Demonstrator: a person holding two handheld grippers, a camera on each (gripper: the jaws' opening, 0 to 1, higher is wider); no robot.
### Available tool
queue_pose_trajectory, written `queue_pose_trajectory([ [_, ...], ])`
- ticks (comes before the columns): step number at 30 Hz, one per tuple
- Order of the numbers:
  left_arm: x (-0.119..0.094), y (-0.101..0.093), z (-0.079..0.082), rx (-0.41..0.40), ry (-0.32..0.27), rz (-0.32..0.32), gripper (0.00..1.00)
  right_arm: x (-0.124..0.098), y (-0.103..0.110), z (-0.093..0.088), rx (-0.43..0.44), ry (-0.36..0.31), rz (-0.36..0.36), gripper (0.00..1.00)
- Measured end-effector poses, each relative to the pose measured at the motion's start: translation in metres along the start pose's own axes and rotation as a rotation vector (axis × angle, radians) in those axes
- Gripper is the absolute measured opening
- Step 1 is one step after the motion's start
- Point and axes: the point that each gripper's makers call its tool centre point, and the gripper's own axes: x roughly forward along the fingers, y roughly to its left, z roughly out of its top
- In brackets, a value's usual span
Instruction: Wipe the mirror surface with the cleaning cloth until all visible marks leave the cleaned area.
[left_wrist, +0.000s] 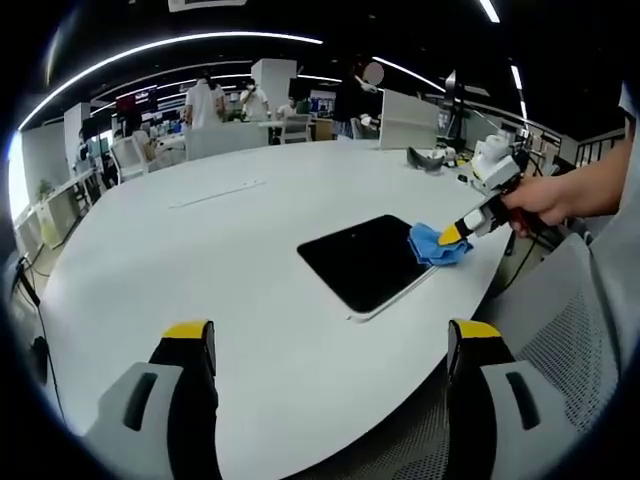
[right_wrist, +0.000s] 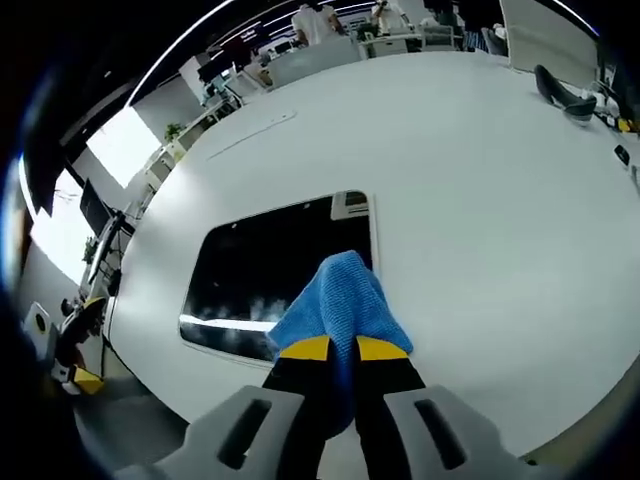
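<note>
Where it lies flat on the white counter (left_wrist: 200, 260), the mirror (left_wrist: 365, 262) reads as a dark rounded rectangle with a thin pale rim, its face reflecting the black ceiling and a bright strip of light. In the right gripper view the mirror (right_wrist: 270, 275) shows faint cloudy smears near the reflected light line, and a small pale patch sits at its far corner. In the left gripper view its long axis runs on a slant, from near the counter's edge up and away toward the middle of the counter. No writing or brand can be read on it.

The cleaning cloth (right_wrist: 340, 300) is blue, bunched and pinched between the jaws of the right gripper (right_wrist: 342, 348), which are closed tight on it; the cloth rests on the mirror's near edge. In the left gripper view, the right gripper (left_wrist: 455, 234), held by a person's hand (left_wrist: 540, 200), presses the cleaning cloth (left_wrist: 437, 245) onto the mirror's corner nearest the counter's edge.

The left gripper (left_wrist: 330, 345) hangs above the counter with its jaws spread wide and nothing between them.
</note>
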Motion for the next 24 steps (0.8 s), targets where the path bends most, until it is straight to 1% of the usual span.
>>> queue_pose_trajectory([
  [10, 0.0, 0.0, -0.001, 0.001, 0.005, -0.002, 0.97, 0.0, 0.006, -0.001, -0.004, 0.001, 0.001, 0.02],
  [24, -0.002, -0.003, -0.002, 0.0, 0.007, -0.009, 0.98, 0.007, 0.031, -0.004, -0.007, 0.009, 0.026, 0.02],
])
